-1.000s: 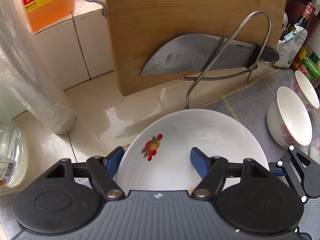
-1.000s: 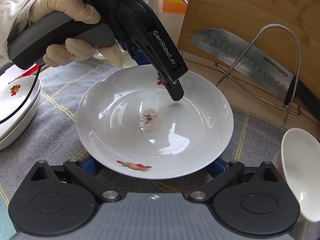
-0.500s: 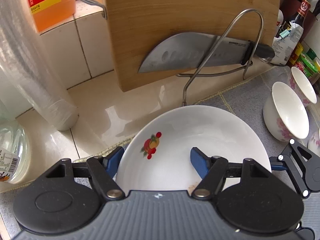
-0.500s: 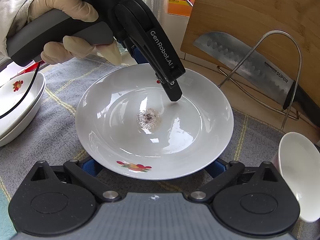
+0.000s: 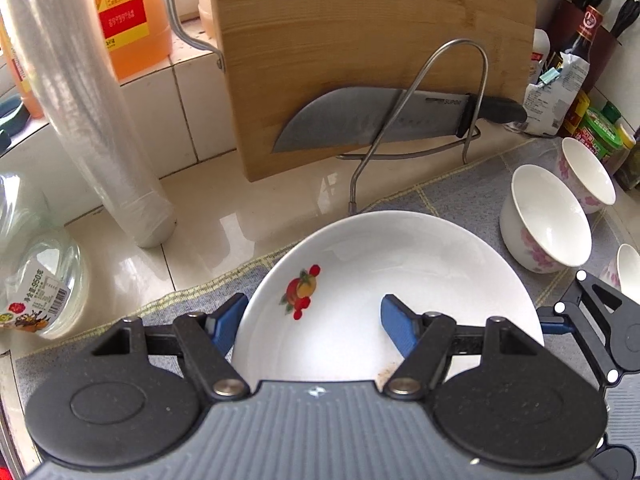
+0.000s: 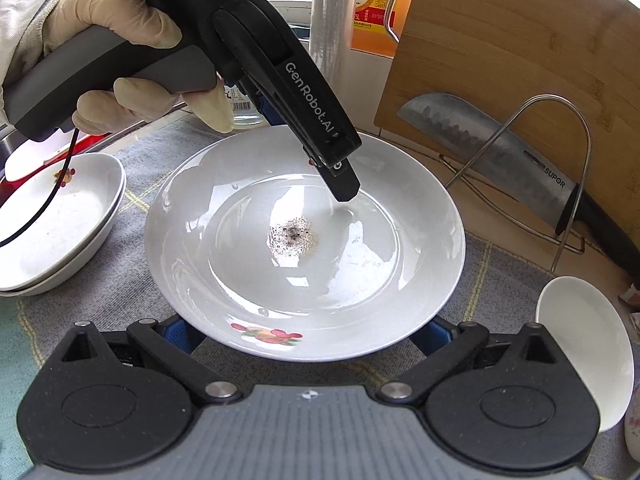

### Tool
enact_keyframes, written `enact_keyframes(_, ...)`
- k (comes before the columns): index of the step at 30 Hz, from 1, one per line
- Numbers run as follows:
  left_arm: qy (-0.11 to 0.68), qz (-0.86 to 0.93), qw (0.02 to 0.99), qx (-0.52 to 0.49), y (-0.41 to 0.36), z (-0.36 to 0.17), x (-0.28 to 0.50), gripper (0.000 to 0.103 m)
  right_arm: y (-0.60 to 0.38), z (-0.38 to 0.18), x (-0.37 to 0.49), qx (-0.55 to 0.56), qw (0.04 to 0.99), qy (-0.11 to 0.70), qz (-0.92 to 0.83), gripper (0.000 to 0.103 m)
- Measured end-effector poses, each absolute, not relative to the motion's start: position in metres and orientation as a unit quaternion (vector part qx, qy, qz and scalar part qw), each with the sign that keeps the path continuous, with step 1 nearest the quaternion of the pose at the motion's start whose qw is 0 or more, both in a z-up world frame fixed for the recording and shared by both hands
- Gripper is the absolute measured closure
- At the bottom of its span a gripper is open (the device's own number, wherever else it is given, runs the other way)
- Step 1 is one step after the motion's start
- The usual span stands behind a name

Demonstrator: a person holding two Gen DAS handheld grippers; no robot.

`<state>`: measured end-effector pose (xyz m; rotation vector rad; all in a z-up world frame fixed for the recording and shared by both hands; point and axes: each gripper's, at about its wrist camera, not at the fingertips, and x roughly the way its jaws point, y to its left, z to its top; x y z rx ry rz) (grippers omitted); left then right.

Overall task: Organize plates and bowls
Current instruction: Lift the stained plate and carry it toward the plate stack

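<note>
Left wrist view: the left gripper (image 5: 310, 320) is clenched on the far rim of a white plate (image 5: 400, 280) with a fruit print, one blue pad outside the rim and the other on the plate's inner face. The plate hangs over a grey cloth (image 5: 460, 196) on the worktop (image 5: 240, 216). Two small white bowls (image 5: 546, 220) with pink flowers stand on the cloth to the right. Behind, a cleaver (image 5: 380, 120) rests in a wire rack (image 5: 448, 92) against a cutting board (image 5: 360, 40).

Right wrist view: the right gripper (image 6: 306, 330) sits at the plate's (image 6: 240, 272) near rim with its blue pads hidden beneath it, so I cannot tell whether it grasps. A gloved hand (image 6: 120, 60) holds the left gripper (image 6: 342, 184) over the plate's far side. A dark speckled patch (image 6: 294, 236) lies at the plate's centre. Stacked white plates (image 6: 60, 224) sit to the left on the cloth
</note>
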<state>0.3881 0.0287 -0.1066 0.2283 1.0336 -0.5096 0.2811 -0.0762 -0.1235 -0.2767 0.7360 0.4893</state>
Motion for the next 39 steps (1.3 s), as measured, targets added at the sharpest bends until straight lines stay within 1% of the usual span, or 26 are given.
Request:
enact_keyframes(12,0.481,-0.223,0.843,0.094,0.049,-0.090,0.348,0.032,-0.071,-0.103,0.254,-0.152,0.892,0.341,0.253,0.000)
enact_keyframes(29,0.471,-0.185,0.859,0.073,0.088,-0.076,0.309,0.032,-0.040,-0.097,0.234,-0.187,0.882,0.319,0.291,0.000)
enact_keyframes(39,0.467,-0.149,0.870,0.052,0.125,-0.072,0.288,0.032,-0.012,-0.093,0.235,-0.211,0.868,0.308,0.328,0.000)
